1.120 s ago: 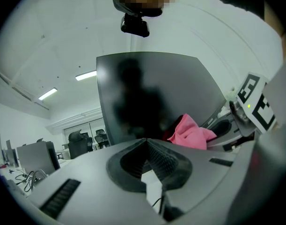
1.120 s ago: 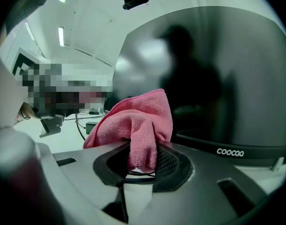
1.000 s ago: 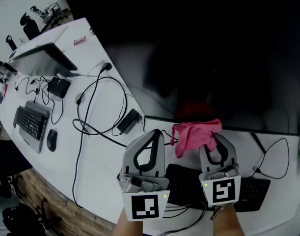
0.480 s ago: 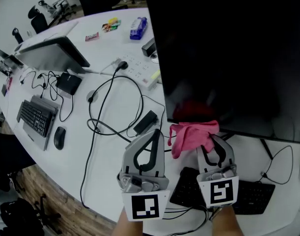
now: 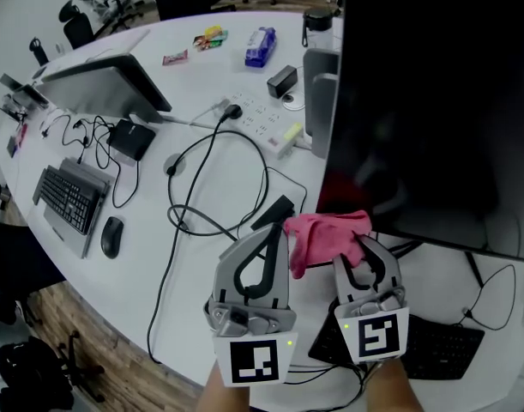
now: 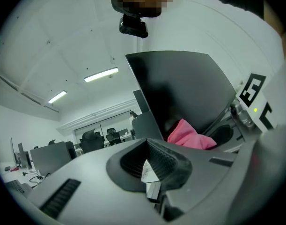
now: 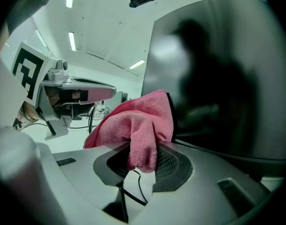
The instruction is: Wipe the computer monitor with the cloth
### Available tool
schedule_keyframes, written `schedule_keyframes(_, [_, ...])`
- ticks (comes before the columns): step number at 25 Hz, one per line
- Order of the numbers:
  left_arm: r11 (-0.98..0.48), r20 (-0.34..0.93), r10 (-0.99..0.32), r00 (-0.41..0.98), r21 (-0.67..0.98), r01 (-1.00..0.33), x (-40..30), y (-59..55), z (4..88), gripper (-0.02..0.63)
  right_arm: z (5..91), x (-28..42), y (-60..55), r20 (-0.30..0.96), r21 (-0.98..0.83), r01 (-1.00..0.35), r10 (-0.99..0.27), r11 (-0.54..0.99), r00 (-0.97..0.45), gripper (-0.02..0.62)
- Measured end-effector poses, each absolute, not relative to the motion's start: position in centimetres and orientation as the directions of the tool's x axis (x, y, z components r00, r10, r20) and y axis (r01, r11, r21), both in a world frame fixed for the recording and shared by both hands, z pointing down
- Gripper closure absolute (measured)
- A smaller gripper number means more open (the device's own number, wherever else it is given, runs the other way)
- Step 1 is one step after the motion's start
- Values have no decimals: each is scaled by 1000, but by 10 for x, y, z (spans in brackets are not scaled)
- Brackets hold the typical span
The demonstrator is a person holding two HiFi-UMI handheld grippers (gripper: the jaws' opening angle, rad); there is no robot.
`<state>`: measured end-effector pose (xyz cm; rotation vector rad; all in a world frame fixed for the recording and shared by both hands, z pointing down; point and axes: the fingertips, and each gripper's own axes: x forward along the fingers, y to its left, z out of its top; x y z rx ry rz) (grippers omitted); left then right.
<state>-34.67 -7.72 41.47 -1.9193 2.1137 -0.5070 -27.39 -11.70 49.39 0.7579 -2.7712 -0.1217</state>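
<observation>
Right now my right gripper (image 5: 363, 249) is clenched on the crumpled pink terry cloth (image 5: 323, 235), held at the lower left corner of the large black computer monitor (image 5: 433, 101), seemingly touching the screen. My left gripper (image 5: 272, 232) is closed and empty, above the white worktop (image 5: 236, 178).

No legible text anywhere. Black-and-white square markers on left gripper (image 5: 268, 233) and right gripper (image 5: 364, 247): code patterns, no letters. Print on colourful snack packets (image 5: 209, 38) and blue pouch (image 5: 260, 46) at desk's far edge too small to read.
</observation>
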Motion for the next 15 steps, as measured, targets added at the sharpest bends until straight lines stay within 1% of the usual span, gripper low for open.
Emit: schedule_keyframes(15, [72, 36, -995, -96, -416, -906, -354, -80, 401, 601, 483, -279, -118, 227, 135, -506, -523, 852, -821, 486])
